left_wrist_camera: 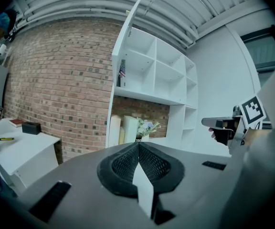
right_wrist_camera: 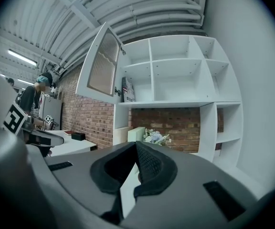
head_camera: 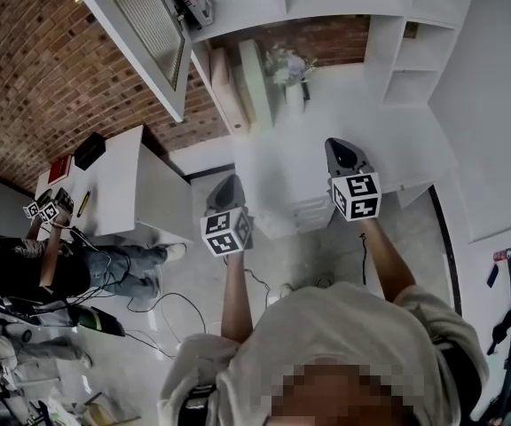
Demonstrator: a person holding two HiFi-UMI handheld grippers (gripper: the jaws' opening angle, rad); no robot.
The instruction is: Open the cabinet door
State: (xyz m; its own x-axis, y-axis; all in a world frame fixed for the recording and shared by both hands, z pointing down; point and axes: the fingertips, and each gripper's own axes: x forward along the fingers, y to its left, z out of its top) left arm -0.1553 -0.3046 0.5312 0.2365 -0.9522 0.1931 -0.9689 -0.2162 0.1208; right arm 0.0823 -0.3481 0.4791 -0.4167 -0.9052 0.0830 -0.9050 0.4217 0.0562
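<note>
The white wall cabinet's glass-panelled door [right_wrist_camera: 102,66] stands swung wide open to the left of the shelf unit [right_wrist_camera: 175,75]. It shows edge-on in the left gripper view [left_wrist_camera: 126,30] and at the upper left of the head view [head_camera: 145,29]. Both grippers hang in the air in front of the unit, well short of the door and touching nothing. My left gripper [head_camera: 228,183] is shut, its tips meeting [left_wrist_camera: 138,143] with nothing between them. My right gripper [head_camera: 341,146] is also shut and empty [right_wrist_camera: 136,143], a little further forward than the left.
A flower vase [head_camera: 289,67] and pale boxes [head_camera: 229,82] stand on the low white counter [head_camera: 362,140] under the shelves. A white desk [head_camera: 118,185] with a black box [head_camera: 89,150] is at left. Beside the desk, another person [head_camera: 25,264] holds grippers. Cables [head_camera: 167,313] lie on the floor.
</note>
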